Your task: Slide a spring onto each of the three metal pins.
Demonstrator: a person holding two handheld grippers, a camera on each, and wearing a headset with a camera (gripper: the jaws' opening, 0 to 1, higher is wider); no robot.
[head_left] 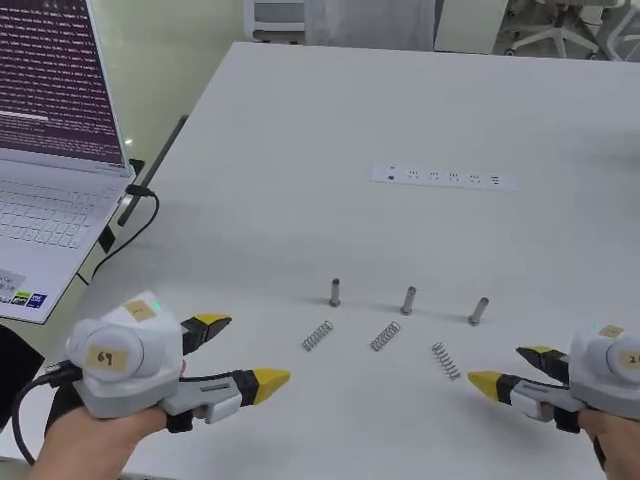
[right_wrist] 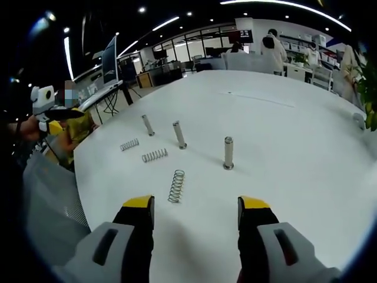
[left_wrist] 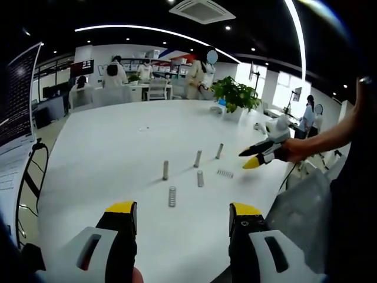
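At this moment no spring was on any pin, so the task was judged to be at its very beginning. The left gripper [head_left: 243, 350] was held low over the table [head_left: 300, 130], with its jaws wide apart and nothing between them. The right gripper [head_left: 508, 366] was in the same condition, wide and empty. Ahead of the two grippers three pins stood upright in a row, all of them bare: the first pin [head_left: 335, 292] closest to the left gripper, the middle pin [head_left: 408, 300], and the third pin [head_left: 478, 311] closest to the right gripper. On the gripper side of each pin a spring lay flat on the table, near its pin but apart from it: the first spring [head_left: 317, 336], the middle spring [head_left: 385, 336] and the third spring [head_left: 446, 360]. In the left gripper view the first spring lay just ahead of the open jaws, and in the right gripper view the third spring lay just ahead of them, a little toward the left jaw. Neither gripper touched a spring. All three springs were therefore left to do: each had to be picked up, turned upright and slid over its pin. The springs looked thin and light, so they would probably roll or slip easily when gripped.
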